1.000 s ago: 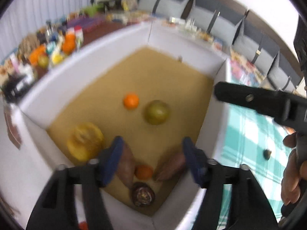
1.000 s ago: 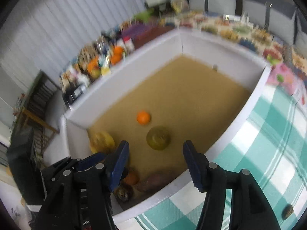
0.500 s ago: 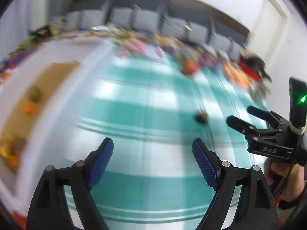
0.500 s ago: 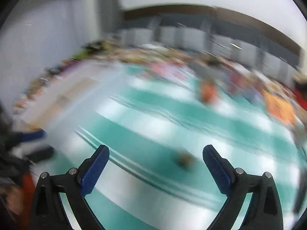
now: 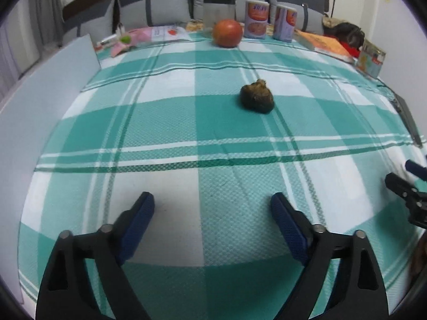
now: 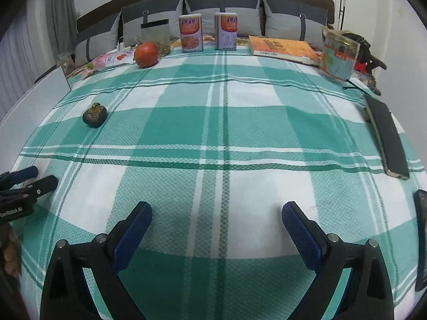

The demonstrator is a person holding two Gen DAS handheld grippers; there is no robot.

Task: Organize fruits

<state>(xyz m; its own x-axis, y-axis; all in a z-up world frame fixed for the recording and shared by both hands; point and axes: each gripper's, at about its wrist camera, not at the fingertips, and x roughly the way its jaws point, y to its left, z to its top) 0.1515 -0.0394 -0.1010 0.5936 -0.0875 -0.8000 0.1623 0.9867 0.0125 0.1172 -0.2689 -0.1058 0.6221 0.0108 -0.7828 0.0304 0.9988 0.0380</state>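
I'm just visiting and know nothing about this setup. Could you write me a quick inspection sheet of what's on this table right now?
Surface: teal and white checked tablecloth, flat.
Job's things: dark wrinkled round fruit and red-orange round fruit, apart, both loose on the cloth.
Clutter: two purple cartons, orange book, clear printed jar, dark flat device.
Grippers: left gripper and right gripper both empty, jaws wide.
Cables: thin dark cord near the jar.
Surroundings: grey cushions, white board wall at left.

teal-white plaid cloth [image 5: 213, 160], red-orange fruit [image 5: 227, 32]
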